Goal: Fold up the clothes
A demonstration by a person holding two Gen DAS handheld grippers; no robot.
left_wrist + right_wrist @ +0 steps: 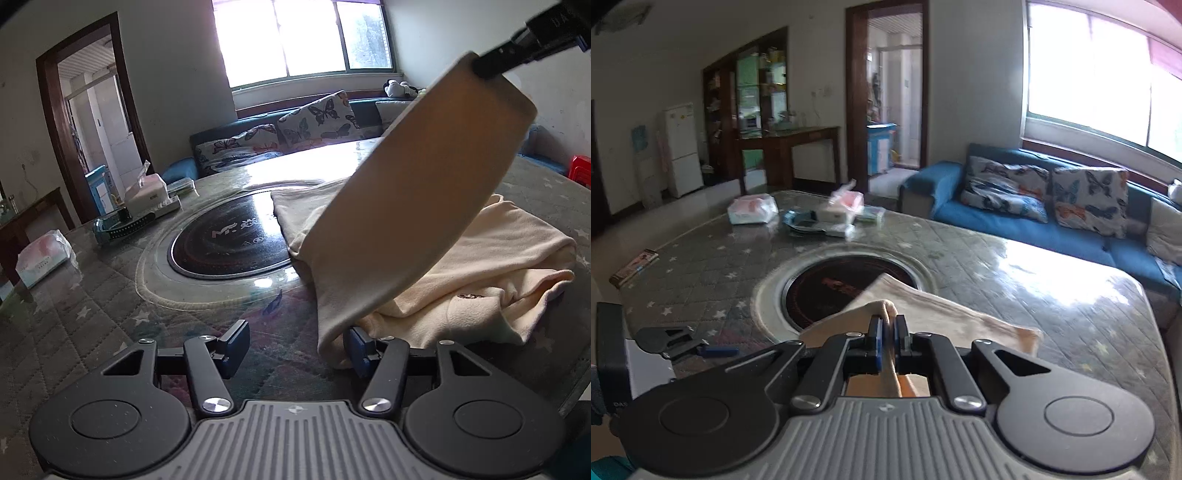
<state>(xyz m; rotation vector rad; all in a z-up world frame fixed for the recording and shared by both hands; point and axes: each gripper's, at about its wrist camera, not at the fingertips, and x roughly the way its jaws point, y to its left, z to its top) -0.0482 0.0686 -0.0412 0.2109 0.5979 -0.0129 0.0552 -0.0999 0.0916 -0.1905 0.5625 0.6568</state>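
Right gripper [887, 326] clenched on cream garment [480, 266] sleeve above table [74, 314]; left gripper [295, 345] released, one pad touching cloth.

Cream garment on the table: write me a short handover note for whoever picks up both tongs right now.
Right tongs: shut on the sleeve of the cream garment, holding it raised above the table.
Left tongs: open, low at the garment's near edge; one finger touches cloth, nothing gripped.
Garment: bunched on the table, partly over the round black cooktop.
Done: sleeve picked up only.
Left: lay the sleeve across the body, then fold and flatten the rest.
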